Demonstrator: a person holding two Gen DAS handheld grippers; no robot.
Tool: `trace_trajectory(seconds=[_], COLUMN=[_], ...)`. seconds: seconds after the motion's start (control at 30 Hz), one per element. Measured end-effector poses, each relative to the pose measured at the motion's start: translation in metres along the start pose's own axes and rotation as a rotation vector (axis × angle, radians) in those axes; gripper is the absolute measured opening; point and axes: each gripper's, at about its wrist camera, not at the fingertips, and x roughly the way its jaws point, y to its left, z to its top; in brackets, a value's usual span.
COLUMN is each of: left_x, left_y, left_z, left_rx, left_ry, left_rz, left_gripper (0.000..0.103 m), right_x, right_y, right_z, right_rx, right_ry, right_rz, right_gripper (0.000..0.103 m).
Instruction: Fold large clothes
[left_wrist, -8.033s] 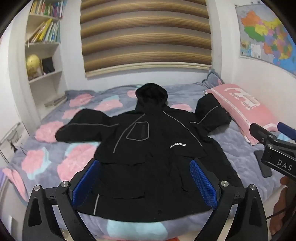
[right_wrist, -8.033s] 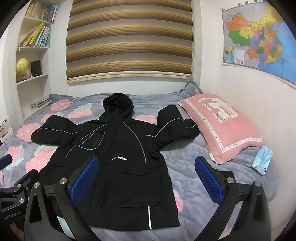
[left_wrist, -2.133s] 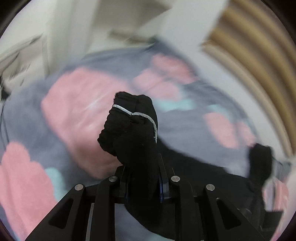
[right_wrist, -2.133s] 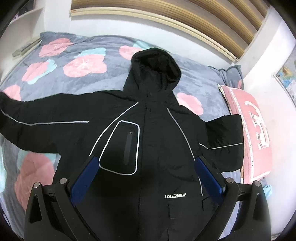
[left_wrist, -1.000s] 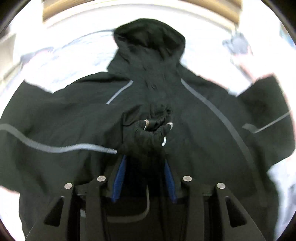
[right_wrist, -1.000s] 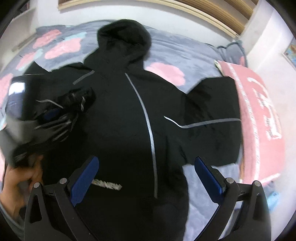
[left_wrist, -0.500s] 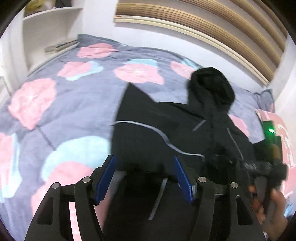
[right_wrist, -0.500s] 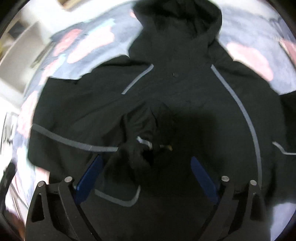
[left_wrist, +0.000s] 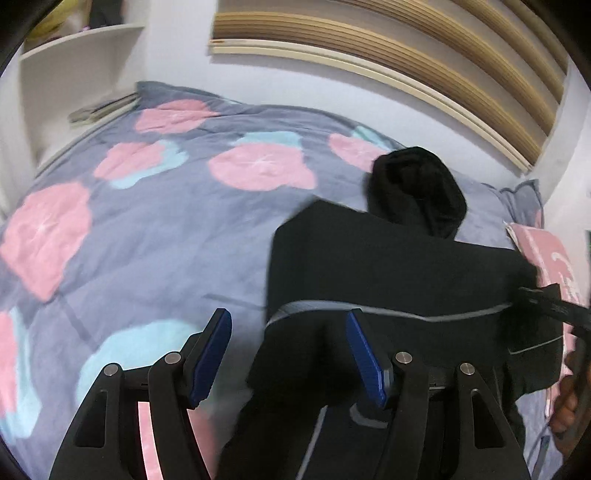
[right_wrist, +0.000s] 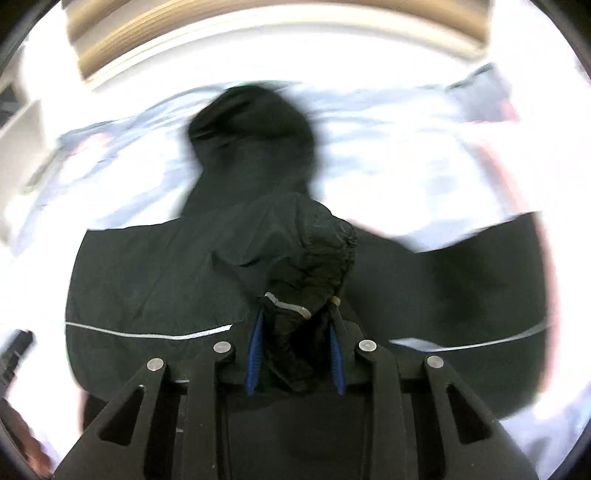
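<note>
Jacket (left_wrist: 388, 266), black with a hood (left_wrist: 415, 188) and thin grey piping, lies on the flowered bedspread (left_wrist: 155, 221), hood toward the wall with the striped blind (left_wrist: 406, 48); one sleeve already folded across the chest. Left gripper (left_wrist: 288, 354) hangs over the jacket's near edge, jaws apart, blue pads clear, nothing clamped, though black cloth shows in the gap behind them, contact unclear. Right gripper (right_wrist: 295, 350) has the bunched sleeve cuff (right_wrist: 314, 266) between its blue pads, jaws closing onto it; pads look pressed on the cloth. Right wrist view is badly blurred and blown out: bedspread reads near white, hood edges smeared, far sleeve only a dark shape. In the left wrist view the right gripper's body pokes in at the right edge, mostly cut off, with part of a hand (left_wrist: 569, 402) below it. Pink pillow (left_wrist: 546, 254) is clipped by the frame. Jacket's lower hem is hidden behind both gripper bodies. Shelf (left_wrist: 74, 74) top left, contents too blurred to tell.
</note>
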Motion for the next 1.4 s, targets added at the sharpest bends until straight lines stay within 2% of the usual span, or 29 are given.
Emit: trace_trajectory(seconds=[0.07, 0.17, 0.27, 0.33, 0.4, 0.5, 0.57, 0.63, 0.67, 0.73, 0.8, 0.87, 0.93, 1.0, 1.07, 1.13, 1.2, 1.27, 1.37, 1.4], left_x=[0.019, 0.072, 0.123, 0.158, 0.165, 0.158, 0.135, 0.11, 0.093, 0.084, 0.091, 0.112, 0.136, 0.144, 0.137, 0.118, 0.091, 0.06, 0.013, 0.003], left_y=[-0.014, -0.045, -0.063, -0.069, -0.07, -0.073, -0.079, -0.084, -0.089, -0.096, -0.104, -0.106, -0.106, -0.109, -0.116, -0.119, -0.12, -0.128, -0.146, -0.148], left_z=[0.003, -0.005, -0.024, -0.044, -0.048, -0.043, -0.037, -0.034, -0.033, -0.037, -0.048, -0.066, -0.084, -0.096, -0.095, -0.092, -0.08, -0.067, -0.047, -0.04], left_rx=[0.012, 0.055, 0.114, 0.169, 0.172, 0.162, 0.166, 0.157, 0.156, 0.165, 0.177, 0.192, 0.208, 0.227, 0.248, 0.221, 0.202, 0.219, 0.274, 0.287], left_ry=[0.022, 0.121, 0.254, 0.354, 0.348, 0.339, 0.284, 0.225, 0.187, 0.173, 0.198, 0.261, 0.332, 0.315, 0.311, 0.295, 0.268, 0.225, 0.164, 0.153], left_rz=[-0.024, -0.044, 0.016, 0.113, 0.124, 0.138, 0.116, 0.056, 0.013, -0.021, -0.042, 0.0, 0.062, 0.087, 0.11, 0.052, 0.01, -0.004, -0.003, -0.009], left_gripper=[0.066, 0.066, 0.066, 0.066, 0.066, 0.066, 0.066, 0.066, 0.066, 0.066, 0.066, 0.066, 0.066, 0.066, 0.066, 0.066, 0.066, 0.066, 0.066, 0.066], right_x=[0.005, 0.045, 0.094, 0.11, 0.111, 0.091, 0.064, 0.024, 0.01, 0.013, 0.027, 0.056, 0.088, 0.092, 0.088, 0.083, 0.052, 0.0, -0.062, -0.072], right_y=[-0.028, -0.057, -0.067, -0.067, -0.065, -0.063, -0.068, -0.068, -0.063, -0.048, -0.029, -0.017, -0.024, -0.022, -0.02, -0.019, -0.021, -0.036, -0.074, -0.088], right_z=[-0.011, -0.034, -0.064, -0.074, -0.077, -0.071, -0.063, -0.056, -0.055, -0.061, -0.077, -0.089, -0.109, -0.113, -0.107, -0.098, -0.086, -0.079, -0.072, -0.066], right_rx=[0.01, 0.053, 0.058, 0.04, -0.002, -0.045, -0.007, 0.013, 0.001, -0.042, -0.093, -0.123, -0.144, -0.164, -0.187, -0.192, -0.184, -0.172, -0.135, -0.112], right_ry=[0.018, 0.128, 0.251, 0.28, 0.266, 0.274, 0.24, 0.142, 0.1, 0.084, 0.118, 0.192, 0.256, 0.249, 0.306, 0.335, 0.298, 0.221, 0.125, 0.105], right_rz=[-0.071, -0.101, -0.124, -0.138, -0.154, -0.158, -0.11, -0.052, -0.046, -0.044, -0.036, -0.073, -0.117, -0.125, -0.125, -0.101, -0.005, 0.098, 0.125, 0.122], right_gripper=[0.034, 0.034, 0.034, 0.035, 0.038, 0.044, 0.047, 0.073, 0.075, 0.075, 0.071, 0.067, 0.068, 0.069, 0.067, 0.055, 0.054, 0.054, 0.06, 0.065])
